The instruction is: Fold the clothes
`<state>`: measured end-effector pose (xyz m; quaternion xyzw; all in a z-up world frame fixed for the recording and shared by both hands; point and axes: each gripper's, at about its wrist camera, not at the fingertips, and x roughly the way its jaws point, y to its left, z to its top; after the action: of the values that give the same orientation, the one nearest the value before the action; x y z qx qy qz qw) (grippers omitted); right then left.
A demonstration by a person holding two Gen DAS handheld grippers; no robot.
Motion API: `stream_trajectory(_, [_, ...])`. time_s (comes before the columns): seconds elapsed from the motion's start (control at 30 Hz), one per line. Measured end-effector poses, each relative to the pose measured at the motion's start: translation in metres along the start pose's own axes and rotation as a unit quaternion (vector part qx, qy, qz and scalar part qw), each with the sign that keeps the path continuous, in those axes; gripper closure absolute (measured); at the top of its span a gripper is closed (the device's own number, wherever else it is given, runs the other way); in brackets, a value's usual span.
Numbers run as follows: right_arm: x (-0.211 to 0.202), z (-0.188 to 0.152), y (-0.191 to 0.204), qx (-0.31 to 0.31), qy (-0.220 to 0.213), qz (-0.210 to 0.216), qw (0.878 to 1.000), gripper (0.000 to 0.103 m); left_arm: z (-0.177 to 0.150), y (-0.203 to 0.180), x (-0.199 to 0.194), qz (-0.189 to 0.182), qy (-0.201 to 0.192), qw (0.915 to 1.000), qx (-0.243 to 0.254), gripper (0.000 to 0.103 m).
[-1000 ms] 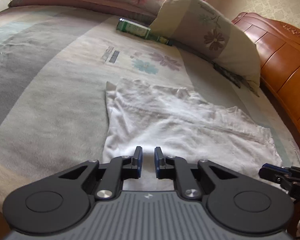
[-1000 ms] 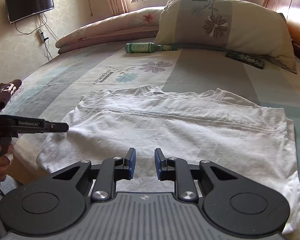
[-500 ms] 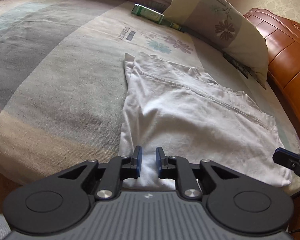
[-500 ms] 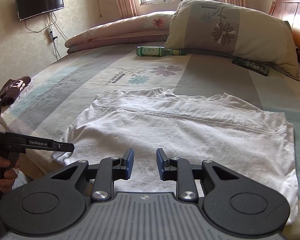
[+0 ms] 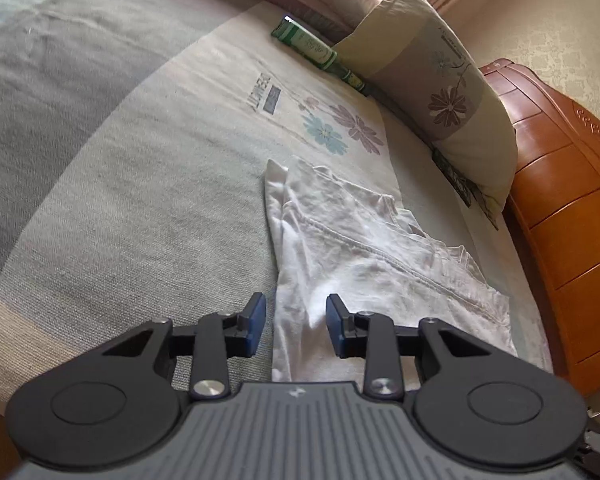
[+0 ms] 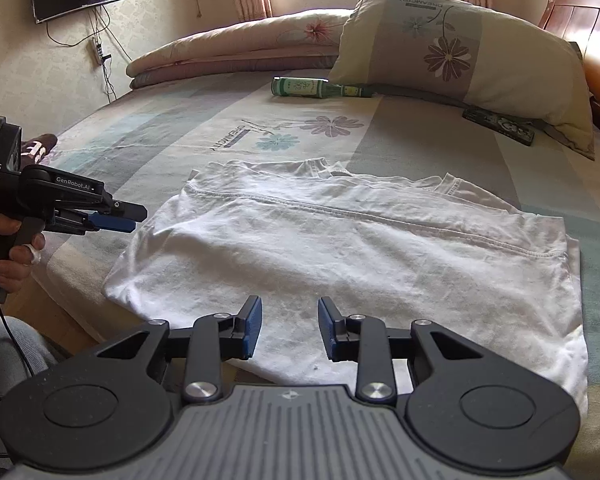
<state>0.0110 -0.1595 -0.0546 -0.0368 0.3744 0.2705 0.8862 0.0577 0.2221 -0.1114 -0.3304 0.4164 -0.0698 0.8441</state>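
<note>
Your white shirt (image 6: 340, 248) lies flat on the bed (image 6: 160, 140), partly folded, near edge toward you. Left gripper (image 5: 296, 330) sits over its left edge, jaws opening, nothing pinched. Right gripper (image 6: 289, 332) hovers over the near hem, jaws opening, holding nothing. The only container is a green bottle (image 6: 304, 88) lying by the pillow (image 6: 452, 52); can't tell its contents.

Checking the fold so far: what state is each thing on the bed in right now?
White shirt: lying flat on the bed, partly folded, wrinkled.
Green bottle: lying on its side beside the pillow.
Pillow: propped at the headboard.
Left gripper: jaws opening, over the shirt's edge, gripping nothing.
Right gripper: jaws opening, above the shirt's near edge, empty.
</note>
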Motion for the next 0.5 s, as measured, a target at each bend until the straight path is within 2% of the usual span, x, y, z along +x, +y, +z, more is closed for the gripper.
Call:
stream_trajectory(0.07, [0.005,0.0,0.003,-0.006,0.006,0.004,1.0,0.067,0.002,0.011,0.008,-0.031,0.021,0.999,-0.024,0.071])
stream_trajectory(0.33, [0.017,0.005,0.006,-0.013,0.014,0.02,1.0,0.067,0.022,0.026,0.039,-0.079,0.046,0.9944,-0.053,0.069])
stream_trajectory(0.4, [0.019,0.006,0.004,-0.011,0.016,0.021,1.0,0.067,0.029,0.027,0.048,-0.095,0.051,0.9926,-0.056,0.061])
stream_trajectory(0.5, [0.021,0.007,0.0,-0.004,0.015,0.022,1.0,0.067,0.036,0.027,0.055,-0.108,0.054,0.9906,-0.064,0.058])
